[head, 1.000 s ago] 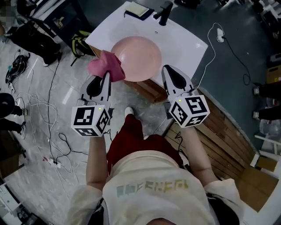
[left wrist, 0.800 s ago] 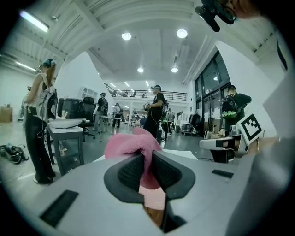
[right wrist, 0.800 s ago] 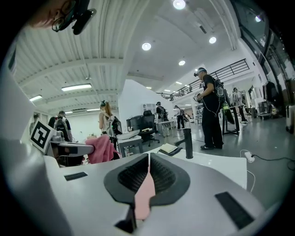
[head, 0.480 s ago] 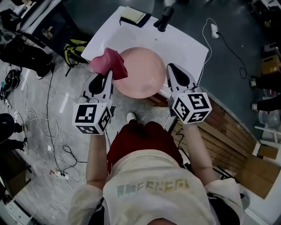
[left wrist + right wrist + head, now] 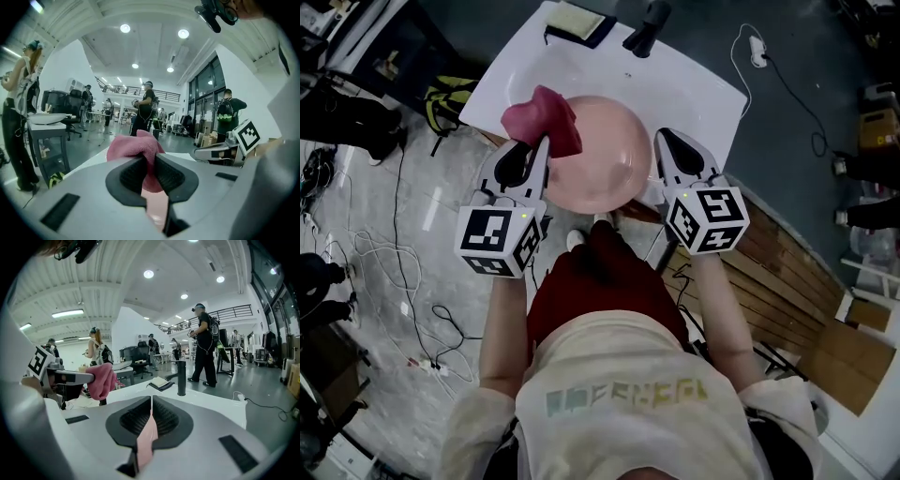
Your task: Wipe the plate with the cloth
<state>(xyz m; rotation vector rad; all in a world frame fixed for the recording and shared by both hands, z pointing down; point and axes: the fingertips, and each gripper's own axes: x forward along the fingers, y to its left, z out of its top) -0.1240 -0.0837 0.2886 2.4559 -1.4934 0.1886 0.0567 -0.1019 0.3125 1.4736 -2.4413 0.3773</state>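
A round pink plate [image 5: 605, 159] hangs over the near edge of the white table [image 5: 684, 80]. My right gripper [image 5: 661, 142] is shut on its right rim. In the right gripper view the plate [image 5: 146, 439] shows edge-on, pinched between the jaws of the right gripper [image 5: 151, 414]. My left gripper [image 5: 542, 148] is shut on a bunched magenta cloth [image 5: 544, 117], which lies over the plate's upper left rim. In the left gripper view the cloth [image 5: 133, 146] bulges out above the left gripper [image 5: 150, 171], with the plate [image 5: 157, 208] below.
A black cylinder [image 5: 645, 26] and a dark notebook [image 5: 577, 21] stand at the table's far side. Cables [image 5: 389, 253] trail over the floor at left, and wooden boards [image 5: 787, 281] lie at right. Several people [image 5: 204, 345] stand in the hall beyond.
The left gripper has carried the cloth from beside the plate's lower left edge up onto its upper left rim. The right gripper keeps hold of the plate.
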